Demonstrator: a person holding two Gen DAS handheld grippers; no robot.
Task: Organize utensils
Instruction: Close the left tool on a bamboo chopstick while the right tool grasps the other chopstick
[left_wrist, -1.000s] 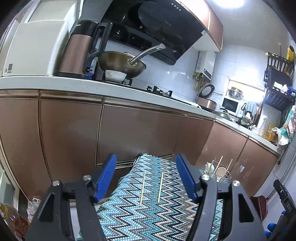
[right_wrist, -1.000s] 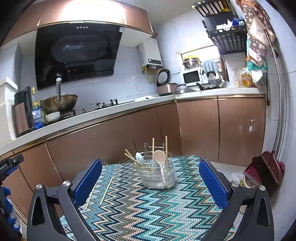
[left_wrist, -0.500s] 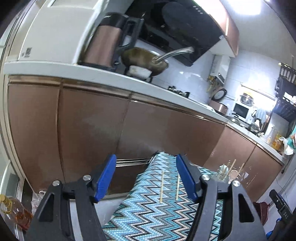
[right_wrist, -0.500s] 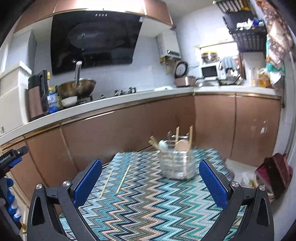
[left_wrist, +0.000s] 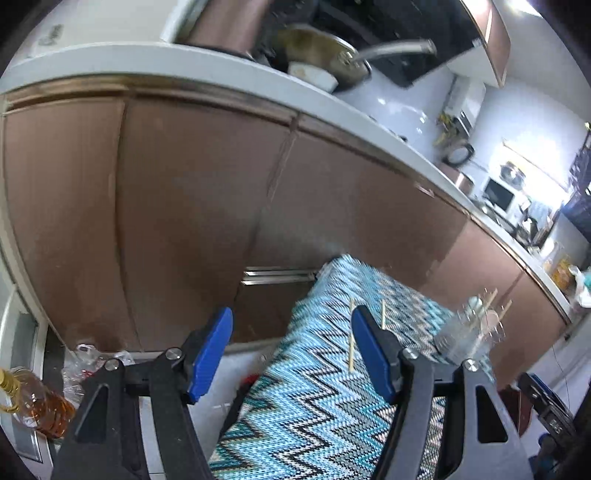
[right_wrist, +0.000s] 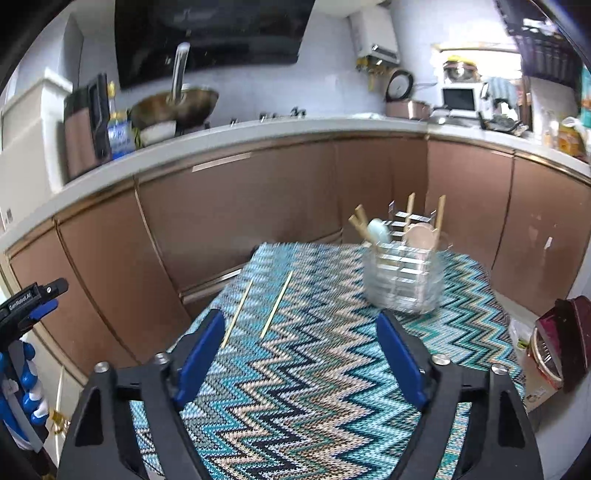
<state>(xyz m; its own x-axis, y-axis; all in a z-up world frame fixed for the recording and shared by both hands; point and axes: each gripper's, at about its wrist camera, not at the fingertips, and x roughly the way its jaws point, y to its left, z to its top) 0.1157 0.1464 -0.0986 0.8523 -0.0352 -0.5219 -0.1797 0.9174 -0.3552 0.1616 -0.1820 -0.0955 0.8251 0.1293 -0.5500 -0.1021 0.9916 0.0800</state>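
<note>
Chopsticks (right_wrist: 275, 304) lying loose on surface (right_wrist: 314, 369) ahead of wide, empty right fingers (right_wrist: 400, 356); left fingers (left_wrist: 371, 354) also gaping wide.

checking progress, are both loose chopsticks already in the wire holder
No, the two chopsticks lie flat on the zigzag cloth, apart from the wire holder.

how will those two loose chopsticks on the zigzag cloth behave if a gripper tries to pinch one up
The chopsticks look thin, straight and stiff, so one probably won't bend. Lying flat on the cloth, each gives the fingers little height to catch, and may roll or skid aside. They seem light; a pinch off centre could let one swing. Both the left gripper and right gripper are open.
</note>
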